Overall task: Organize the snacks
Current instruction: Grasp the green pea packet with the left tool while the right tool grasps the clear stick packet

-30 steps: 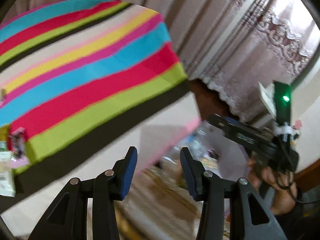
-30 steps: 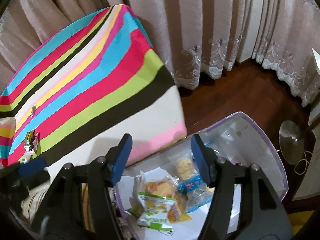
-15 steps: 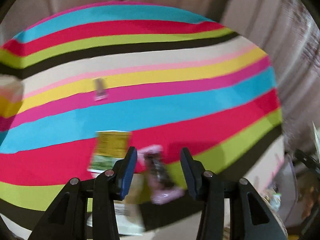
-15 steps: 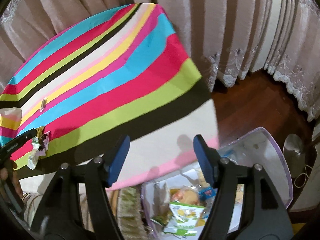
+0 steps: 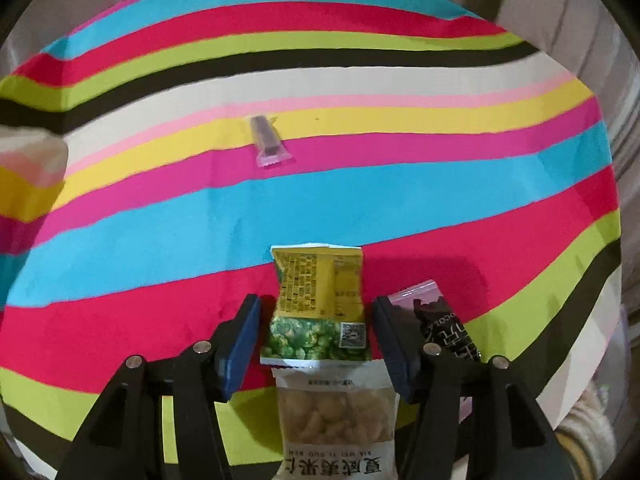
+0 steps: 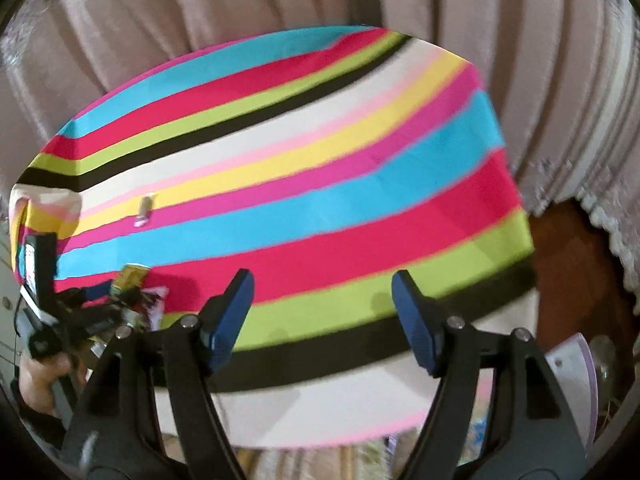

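The left gripper (image 5: 316,344) has its jaws wide apart around a yellow and green snack bag (image 5: 318,304) low in the middle of the frame. The bag lies on a striped cloth (image 5: 360,192). The right gripper (image 6: 322,320) is wide apart too, holding nothing. Pale curtains (image 6: 500,40) hang behind.

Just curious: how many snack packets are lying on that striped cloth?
4: a yellow-green pea packet between the left fingers, a clear nut packet below it, a dark packet beside, a small bar farther off. Others may be hidden.

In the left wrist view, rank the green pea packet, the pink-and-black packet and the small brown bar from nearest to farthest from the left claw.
1. Green pea packet, between the open left claw's fingers.
2. Pink-and-black packet, just right of the right finger.
3. Small brown bar, far ahead on the yellow and pink stripes.
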Demonstrator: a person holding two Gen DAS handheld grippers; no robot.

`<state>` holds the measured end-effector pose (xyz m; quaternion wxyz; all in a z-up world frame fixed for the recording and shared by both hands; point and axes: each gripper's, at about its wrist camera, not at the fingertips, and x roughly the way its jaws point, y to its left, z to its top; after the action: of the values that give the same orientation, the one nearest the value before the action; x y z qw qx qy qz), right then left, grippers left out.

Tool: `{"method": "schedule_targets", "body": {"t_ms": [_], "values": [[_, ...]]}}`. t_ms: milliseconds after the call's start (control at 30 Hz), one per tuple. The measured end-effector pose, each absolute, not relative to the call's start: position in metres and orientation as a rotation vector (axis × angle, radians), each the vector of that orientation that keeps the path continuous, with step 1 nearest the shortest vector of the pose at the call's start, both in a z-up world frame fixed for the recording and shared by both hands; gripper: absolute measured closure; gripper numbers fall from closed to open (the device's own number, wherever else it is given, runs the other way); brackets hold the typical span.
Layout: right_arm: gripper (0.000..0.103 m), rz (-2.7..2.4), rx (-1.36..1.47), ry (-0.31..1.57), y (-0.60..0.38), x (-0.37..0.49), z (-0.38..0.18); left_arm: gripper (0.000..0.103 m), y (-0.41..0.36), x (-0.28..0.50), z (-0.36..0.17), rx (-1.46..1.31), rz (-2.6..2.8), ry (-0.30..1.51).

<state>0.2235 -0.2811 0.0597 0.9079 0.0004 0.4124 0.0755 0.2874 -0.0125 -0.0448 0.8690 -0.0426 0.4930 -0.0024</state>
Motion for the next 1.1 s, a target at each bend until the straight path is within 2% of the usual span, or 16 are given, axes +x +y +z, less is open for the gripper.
{"method": "schedule_targets", "body": {"t_ms": [100, 267, 867, 1100], "values": [[0.026, 0.197, -0.029, 0.838, -0.254, 0.237, 0.063, 0.053, -0.015, 0.288, -0.048, -0.034, 0.002, 1.017], [0.025, 0.288, -0.073, 0.832, -0.196, 0.261, 0.059, 0.054, -0.01, 0.278, -0.05, -0.038, -0.011, 0.988], [0.026, 0.512, -0.259, 0.903, -0.023, 0.335, -0.009, 0.056, 0.084, 0.244, -0.042, -0.417, 0.132, 0.819], [0.035, 0.533, -0.286, 0.958, 0.012, 0.355, -0.033, 0.057, 0.094, 0.248, -0.046, -0.46, 0.134, 0.804]]}}
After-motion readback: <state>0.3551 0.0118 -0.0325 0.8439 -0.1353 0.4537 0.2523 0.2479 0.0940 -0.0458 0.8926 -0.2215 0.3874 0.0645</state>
